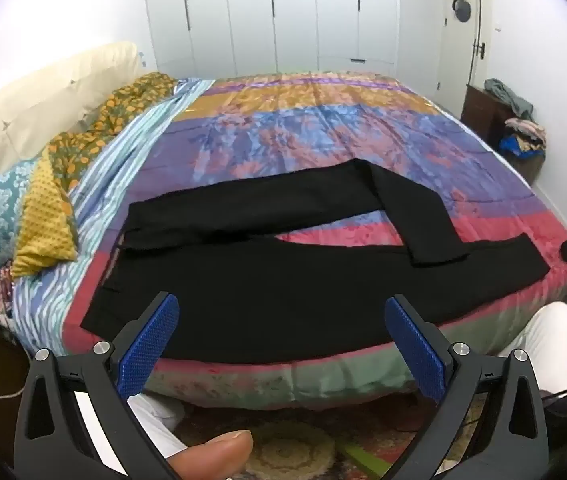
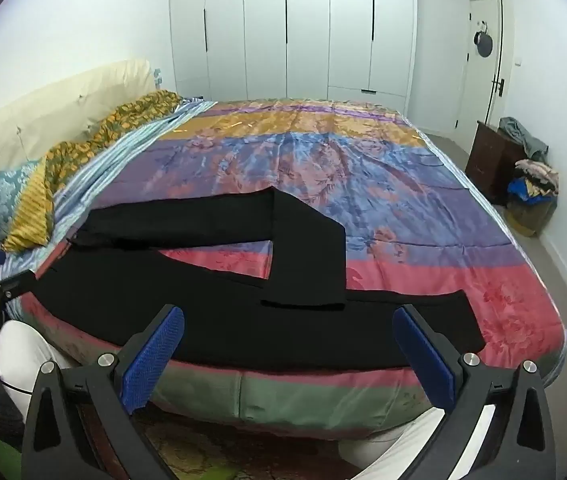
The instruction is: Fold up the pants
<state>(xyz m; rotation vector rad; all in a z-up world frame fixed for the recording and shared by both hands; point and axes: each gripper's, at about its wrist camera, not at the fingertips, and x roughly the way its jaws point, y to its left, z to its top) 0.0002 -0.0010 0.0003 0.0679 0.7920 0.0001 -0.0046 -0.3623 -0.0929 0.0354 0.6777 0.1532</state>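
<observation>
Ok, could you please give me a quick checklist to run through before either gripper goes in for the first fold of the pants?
1. Left gripper open and empty: ok.
2. Right gripper open and empty: ok.
3. Black pants lying on the bedspread, near its front edge: ok.
4. Both legs straight: not ok, the far leg is bent back, its cuff on top of the near leg.
5. Nothing else lying on the pants: ok.
6. Waistband flat: cannot tell, the black fabric hides detail.
</observation>
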